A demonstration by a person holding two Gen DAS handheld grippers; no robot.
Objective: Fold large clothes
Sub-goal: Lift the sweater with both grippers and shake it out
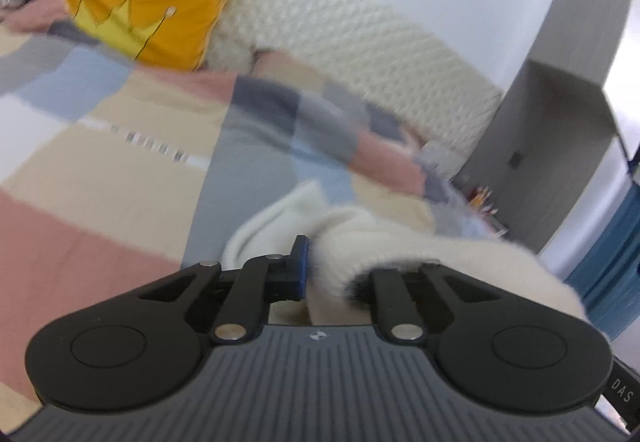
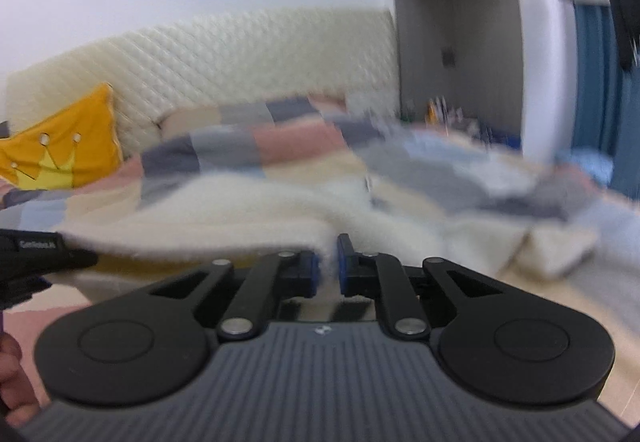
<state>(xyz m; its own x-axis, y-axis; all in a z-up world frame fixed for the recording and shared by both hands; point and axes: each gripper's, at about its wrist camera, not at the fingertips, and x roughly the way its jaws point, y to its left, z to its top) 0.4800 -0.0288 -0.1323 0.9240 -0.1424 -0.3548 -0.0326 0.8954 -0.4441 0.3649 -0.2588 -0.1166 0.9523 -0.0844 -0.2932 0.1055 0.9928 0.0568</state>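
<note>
While both views are smeared by blur, these things can still be read:
Writing: the letters "DAS" on a black strap at the lower right of the left wrist view; a small white word on the black part at the left edge of the right wrist view, too blurred to read.
Garment: cream fluffy garment (image 2: 248, 202), thick, soft pile, spread on the bed and raised at its near edge.
Left gripper (image 1: 320, 274): clenched on a fold of the garment; the fleece drapes over its right finger.
Right gripper (image 2: 328, 268): pinched tight on a thin edge of the same fleece between blue pads (image 2: 314, 274).
Bedspread (image 1: 100, 170): woven patchwork of pink, beige, grey and blue rectangles.
Cushion (image 1: 148, 18): orange, with a yellow crown shape.
Headboard (image 1: 320, 2): cream, quilted in a diamond pattern.
</note>
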